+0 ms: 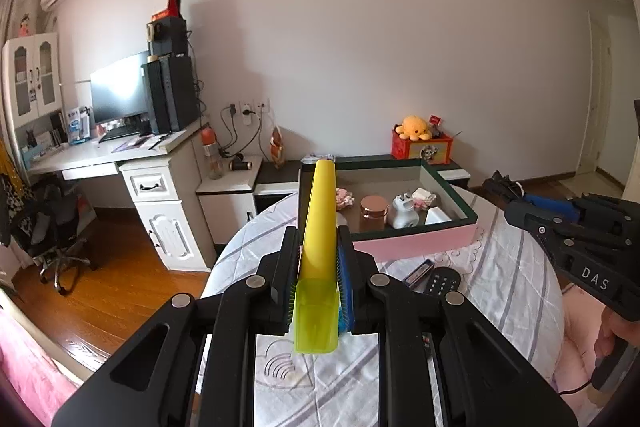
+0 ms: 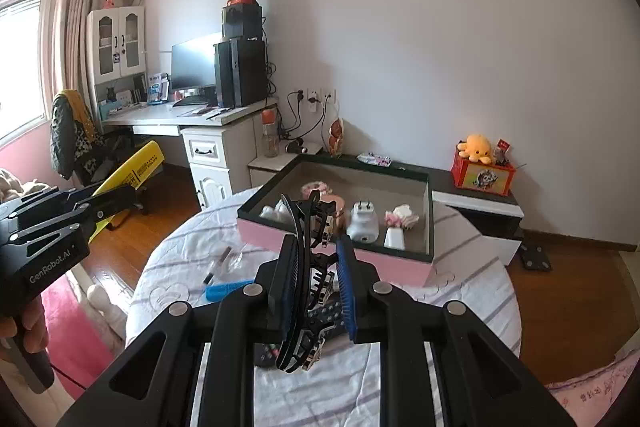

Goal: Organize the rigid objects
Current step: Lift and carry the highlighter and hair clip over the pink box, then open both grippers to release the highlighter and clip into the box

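— What was the biggest thing on that round worktop [image 2: 460, 291]?

— The pink-sided box [image 2: 340, 251] with the dark rim, at the far edge. It already had a copper-lidded jar [image 1: 374, 206], a white plug adapter [image 2: 362, 223] and some small pale bits lying in it. A stiff open tray like that looked easy to drop things into from above.

— And what was being carried?

— The left gripper [image 1: 318, 267] was pinching a long yellow tool [image 1: 318, 223], its jaws pressed against the sides just above the translucent green end. It stuck out forward, over the worktop, with its tip reaching toward the near-left corner of the box. I judged it light and rigid plastic, rather smooth, so a hold near one end could let it swing or slip; nearer the middle would have been steadier.

— The other one?

— The right gripper [image 2: 318, 267] was closed on a black hair claw clip [image 2: 308, 267], held up over the worktop, short of the box. The left pad pressed on the clip's curved back; whether the right pad touched it I couldn't tell. That clip looked light but awkward: thin curved teeth, a sprung hinge, brittle if squeezed hard. Holding the spine seemed wiser than holding the teeth.

— Anything smaller left out?

— A dark remote [image 1: 442, 281] and a small blue piece [image 2: 226, 289] lay on the cloth, both apart from the box.
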Motion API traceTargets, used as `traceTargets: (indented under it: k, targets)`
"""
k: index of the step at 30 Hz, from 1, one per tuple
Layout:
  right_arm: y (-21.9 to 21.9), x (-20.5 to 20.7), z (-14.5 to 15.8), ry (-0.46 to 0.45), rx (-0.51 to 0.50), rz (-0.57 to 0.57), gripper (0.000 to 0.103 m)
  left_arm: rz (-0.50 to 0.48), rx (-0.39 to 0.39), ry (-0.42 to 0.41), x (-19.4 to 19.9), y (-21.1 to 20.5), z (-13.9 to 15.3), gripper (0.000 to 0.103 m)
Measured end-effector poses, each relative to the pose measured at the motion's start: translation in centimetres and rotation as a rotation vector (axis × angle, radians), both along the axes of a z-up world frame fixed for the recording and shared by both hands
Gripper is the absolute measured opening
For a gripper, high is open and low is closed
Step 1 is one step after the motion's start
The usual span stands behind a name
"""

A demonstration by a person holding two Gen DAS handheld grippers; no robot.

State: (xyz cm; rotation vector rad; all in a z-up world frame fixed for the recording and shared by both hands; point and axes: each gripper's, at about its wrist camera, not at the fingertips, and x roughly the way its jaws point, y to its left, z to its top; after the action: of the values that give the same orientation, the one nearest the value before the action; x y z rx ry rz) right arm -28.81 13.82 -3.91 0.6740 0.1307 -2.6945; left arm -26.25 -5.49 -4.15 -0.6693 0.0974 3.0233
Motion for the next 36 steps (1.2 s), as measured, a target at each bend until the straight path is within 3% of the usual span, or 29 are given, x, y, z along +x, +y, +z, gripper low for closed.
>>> traceTargets:
  k: [7,17,27,36]
  targets:
    - [0.4,-3.4,-0.4,-0.010,0.019,-0.008,0.020,-0.036,-0.029,-0.006,-4.1,1.6,0.5,0.018]
    - [0.9,-11.7,-1.3,-0.068,0.058,-0.014,0.020,-0.107,-0.046,-0.100,-14.8,3.7,-1.1,0.018]
    - [0.2,-21.7,-5.5,-0.213,0.126,-0.019,0.020,-0.113,-0.077,-0.282,-24.8,5.0,-6.7,0.018]
    - [0.9,-25.3,-9.0,-0.299,0.126,-0.037,0.020,-0.108,-0.108,-0.363,-27.9,6.0,-10.5,0.020]
